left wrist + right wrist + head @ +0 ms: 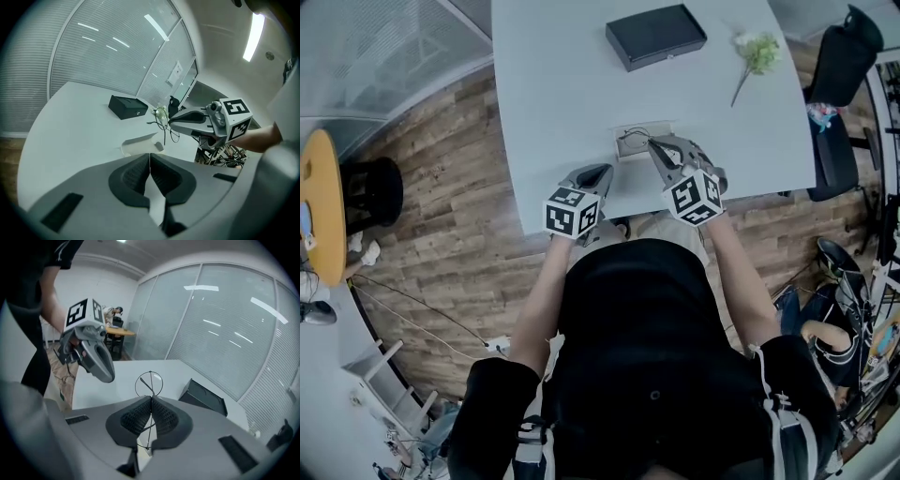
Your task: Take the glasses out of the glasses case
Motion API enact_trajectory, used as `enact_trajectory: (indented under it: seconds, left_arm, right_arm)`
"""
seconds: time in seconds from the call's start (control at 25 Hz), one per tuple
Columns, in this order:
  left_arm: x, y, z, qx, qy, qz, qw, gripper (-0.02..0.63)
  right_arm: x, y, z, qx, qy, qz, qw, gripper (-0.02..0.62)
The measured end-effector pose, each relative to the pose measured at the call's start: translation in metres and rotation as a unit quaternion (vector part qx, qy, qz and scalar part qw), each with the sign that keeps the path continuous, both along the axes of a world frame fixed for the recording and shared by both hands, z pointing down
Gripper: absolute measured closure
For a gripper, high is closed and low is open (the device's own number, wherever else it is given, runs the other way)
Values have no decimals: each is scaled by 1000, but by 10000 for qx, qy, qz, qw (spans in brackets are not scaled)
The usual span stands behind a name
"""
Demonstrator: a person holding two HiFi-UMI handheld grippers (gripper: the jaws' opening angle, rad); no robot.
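Thin wire-frame glasses (149, 383) with round lenses are pinched between the pads of my right gripper (151, 400), which is shut on them. In the left gripper view the glasses (163, 123) hang from the right gripper (172, 120) above the table. The open white glasses case (643, 141) lies near the table's front edge, just below and left of the right gripper (655, 147); it also shows as the case (138, 142) in the left gripper view. My left gripper (603, 174) hovers at the table's front edge, left of the case, shut with nothing in it (149, 161).
A black box (655, 36) lies at the far side of the white table (553, 103), with a small flower sprig (757, 52) to its right. A black office chair (839, 84) stands by the table's right edge. Wooden floor lies to the left.
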State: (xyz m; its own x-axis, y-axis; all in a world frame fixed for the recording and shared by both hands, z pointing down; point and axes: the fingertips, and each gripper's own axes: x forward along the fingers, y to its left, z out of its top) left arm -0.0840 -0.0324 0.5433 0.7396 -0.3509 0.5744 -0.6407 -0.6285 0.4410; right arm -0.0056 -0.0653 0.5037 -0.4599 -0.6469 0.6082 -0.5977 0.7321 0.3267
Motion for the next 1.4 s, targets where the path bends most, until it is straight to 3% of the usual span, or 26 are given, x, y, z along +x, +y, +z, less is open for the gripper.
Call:
enact_trajectory:
  seconds: [0.2,0.56,0.64,0.8,1.04,1.24,1.4]
  left_arm:
    - [1,-9,-37,357,245,7,9991,583]
    - [9,-33,-109,1049,786,-92,9913,583]
    - [8,-38,-119,1130,841,-169,9899,583]
    - [10,-45,-142,1304,939,-234,9867,583]
    - [8,-58,-179,1657,1179,-368,9784,583]
    - [5,-61,-195,1775,1298,-450,9745,583]
    - [9,-58,-192,1732,1309,-452,9751,583]
  right_arm:
    - [8,6,-59,229,-1160,644,9909,571]
    - [30,8,-133,677,-2728,1238,9517,571]
    - [35,8,-142,674,-3128,1354,9377,571]
    - [53,9,-163,652,-4099,1569,8962,571]
    - [78,4,-187,672,-4924,1829,8483,571]
    - [85,4,-197,644,-5171,1835,8335,572]
    - [85,7,-197,605,-5145,1742,8374,574]
